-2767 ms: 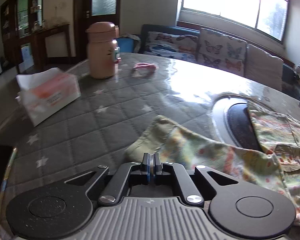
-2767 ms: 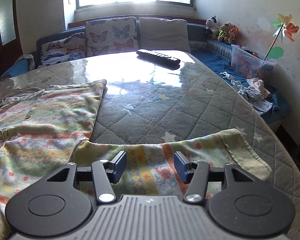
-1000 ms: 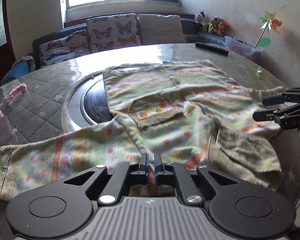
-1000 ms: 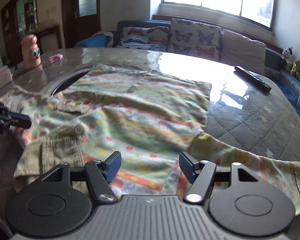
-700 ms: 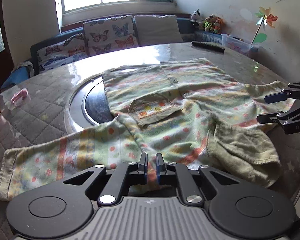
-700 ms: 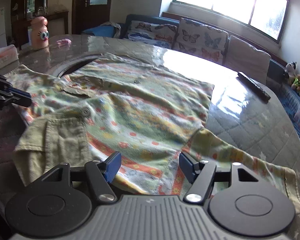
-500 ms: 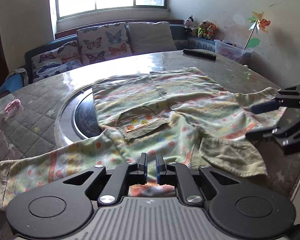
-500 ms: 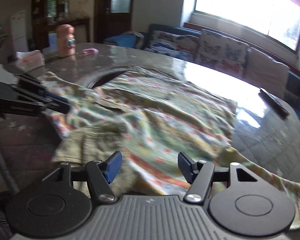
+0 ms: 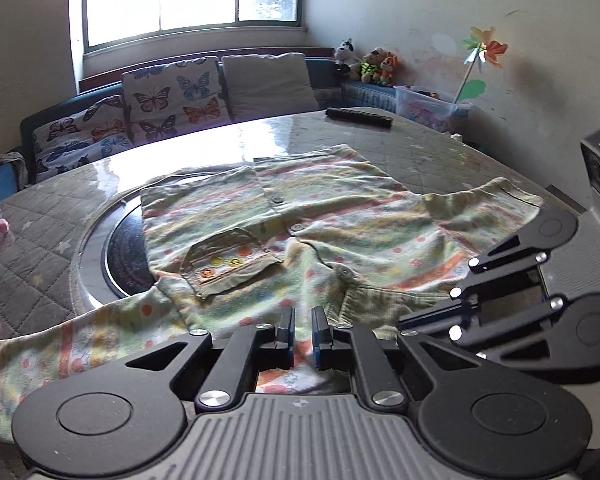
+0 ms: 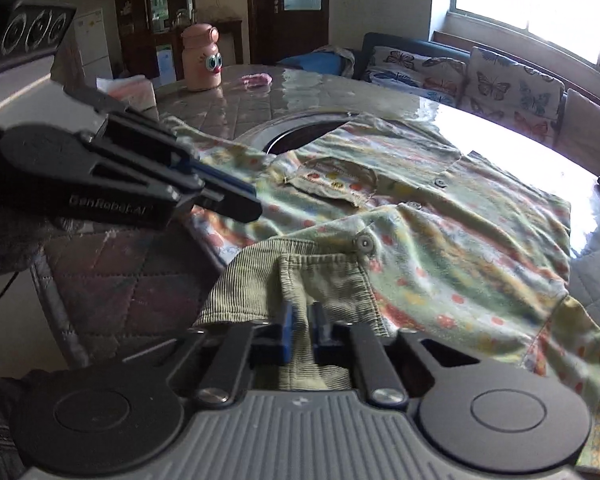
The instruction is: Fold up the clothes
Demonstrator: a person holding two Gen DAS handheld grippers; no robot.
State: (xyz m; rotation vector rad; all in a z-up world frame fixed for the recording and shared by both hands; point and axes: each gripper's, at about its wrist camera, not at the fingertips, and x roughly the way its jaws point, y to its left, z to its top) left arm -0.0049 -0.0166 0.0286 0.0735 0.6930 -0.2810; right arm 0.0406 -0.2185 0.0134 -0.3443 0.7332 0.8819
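A child's patterned shirt (image 9: 324,216) lies spread front-up on the round table, with a corduroy chest pocket (image 9: 228,258) and corduroy collar (image 10: 300,276). My left gripper (image 9: 301,334) is shut on the shirt's near edge by the left sleeve. My right gripper (image 10: 300,330) is shut on the corduroy collar at the near table edge. Each gripper shows in the other's view: the right (image 9: 432,316) just beside the left, the left (image 10: 236,200) at left.
The table (image 9: 36,248) has a quilted grey cover and a dark round inset (image 9: 122,256). A remote (image 9: 358,117) lies at the far side. A pink bottle (image 10: 200,58), a tissue box (image 10: 130,88) and a small pink item (image 10: 256,79) stand far left. A sofa with cushions (image 9: 172,100) lies behind.
My right gripper has closed from wide open onto the corduroy collar. Both grippers have come close together at the shirt's near edge.
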